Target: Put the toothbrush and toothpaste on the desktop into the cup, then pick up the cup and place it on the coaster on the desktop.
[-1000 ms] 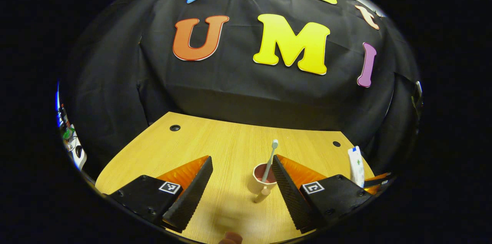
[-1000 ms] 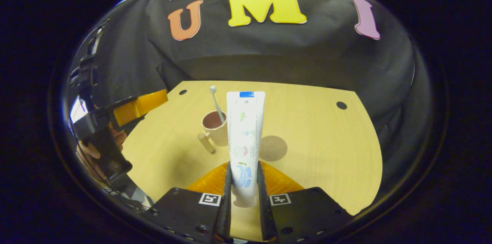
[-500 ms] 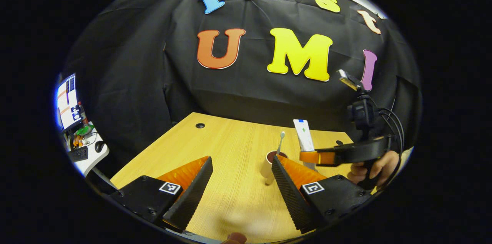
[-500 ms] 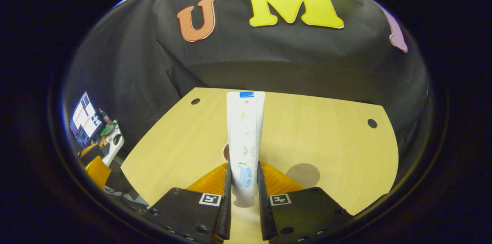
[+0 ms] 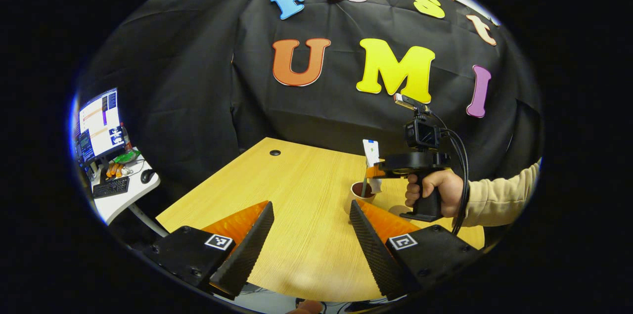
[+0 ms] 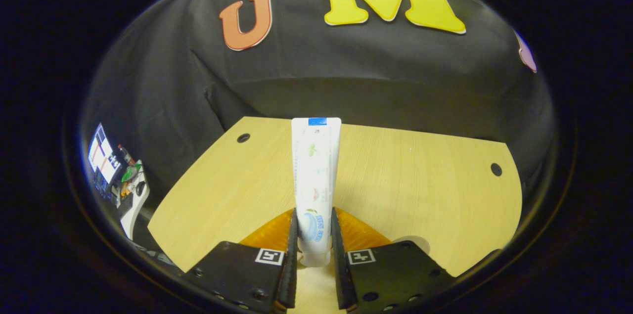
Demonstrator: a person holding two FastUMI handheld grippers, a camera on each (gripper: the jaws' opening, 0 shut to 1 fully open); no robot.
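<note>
From my left gripper view, the wooden desktop (image 5: 296, 205) spans the lower field, its grain running toward the black cloth wall. A round cable hole (image 5: 275, 153) sits near the far edge at 12 o'clock. The cup (image 5: 360, 194) stands on the surface at about 2 o'clock from centre. In my right gripper view, the desktop (image 6: 420, 180) shows two holes, at 10 o'clock (image 6: 243, 138) and at 3 o'clock (image 6: 496, 169).

Toothpaste tube (image 6: 315, 175) with small printed markings too blurred to read, square coded markers on both tongs, no legible wording
</note>
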